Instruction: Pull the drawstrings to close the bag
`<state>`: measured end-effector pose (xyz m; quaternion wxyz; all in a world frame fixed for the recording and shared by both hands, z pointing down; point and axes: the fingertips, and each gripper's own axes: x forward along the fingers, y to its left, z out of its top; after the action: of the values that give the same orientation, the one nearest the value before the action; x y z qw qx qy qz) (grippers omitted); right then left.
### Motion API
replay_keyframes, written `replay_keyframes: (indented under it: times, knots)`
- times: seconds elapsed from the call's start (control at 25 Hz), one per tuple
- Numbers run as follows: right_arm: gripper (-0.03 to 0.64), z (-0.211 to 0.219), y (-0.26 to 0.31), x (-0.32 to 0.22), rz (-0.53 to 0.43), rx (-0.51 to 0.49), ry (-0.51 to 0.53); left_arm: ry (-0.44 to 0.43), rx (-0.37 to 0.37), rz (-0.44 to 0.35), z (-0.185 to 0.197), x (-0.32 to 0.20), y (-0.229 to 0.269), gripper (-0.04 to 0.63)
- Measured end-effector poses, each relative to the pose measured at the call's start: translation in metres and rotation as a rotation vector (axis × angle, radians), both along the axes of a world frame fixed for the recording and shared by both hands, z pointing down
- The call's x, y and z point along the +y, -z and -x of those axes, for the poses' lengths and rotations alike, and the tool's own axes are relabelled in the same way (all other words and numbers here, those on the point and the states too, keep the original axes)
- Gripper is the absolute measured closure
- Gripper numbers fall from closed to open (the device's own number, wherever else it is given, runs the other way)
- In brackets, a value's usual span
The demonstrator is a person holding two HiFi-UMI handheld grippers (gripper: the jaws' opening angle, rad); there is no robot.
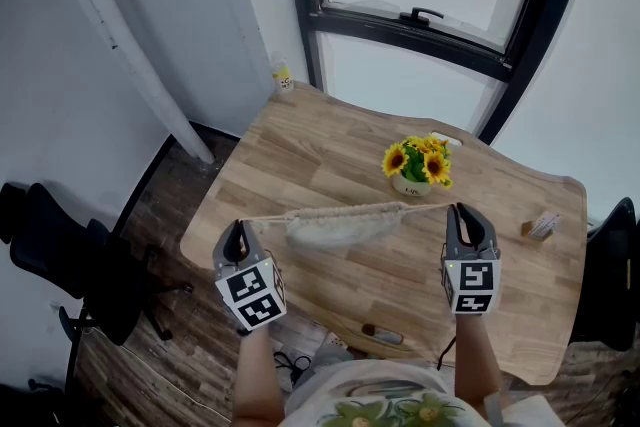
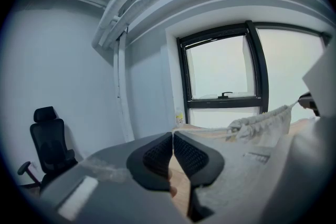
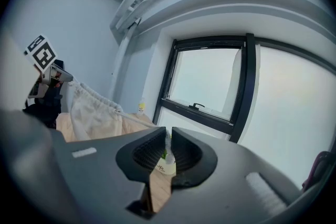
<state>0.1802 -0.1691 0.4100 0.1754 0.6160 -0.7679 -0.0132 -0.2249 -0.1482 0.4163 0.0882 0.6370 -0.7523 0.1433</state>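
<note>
A cream drawstring bag point(image 1: 340, 224) hangs gathered just above the wooden table point(image 1: 300, 150), strung between my two grippers. Its drawstring point(image 1: 428, 208) runs taut out of both sides. My left gripper point(image 1: 237, 237) is shut on the left end of the cord, and my right gripper point(image 1: 462, 216) is shut on the right end. In the left gripper view the jaws point(image 2: 172, 137) are pressed together and the bag point(image 2: 262, 121) hangs off to the right. In the right gripper view the cord point(image 3: 131, 118) leads from the closed jaws point(image 3: 167, 134) left to the bag point(image 3: 92, 113).
A small pot of sunflowers point(image 1: 419, 165) stands just behind the bag. A little yellow bottle point(image 1: 284, 77) sits at the table's far corner, a small packet point(image 1: 543, 225) at the right, a dark item point(image 1: 383, 334) near the front edge. A black office chair point(image 1: 60, 250) stands on the floor at left.
</note>
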Motion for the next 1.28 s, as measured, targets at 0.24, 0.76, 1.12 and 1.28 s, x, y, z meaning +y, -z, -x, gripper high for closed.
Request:
replay_keyframes:
  times: [0.24,0.76,1.12,1.28]
  knots:
    - [0.580,-0.006,-0.004,0.001,0.005,-0.019,-0.020,0.006,0.004,-0.003,0.004,0.001,0.000,0.581]
    - [0.578,-0.008,-0.001,-0.001,0.009,-0.184,-0.010,-0.015,0.064,-0.031,-0.008,-0.001,0.005,0.581]
    - [0.581,-0.018,0.001,-0.003,-0.009,-0.293,-0.069,-0.017,0.119,-0.023,-0.006,0.000,-0.002,0.581]
    - [0.581,-0.030,0.003,-0.007,-0.032,-0.330,-0.111,-0.002,0.090,0.004,-0.011,-0.001,-0.011,0.581]
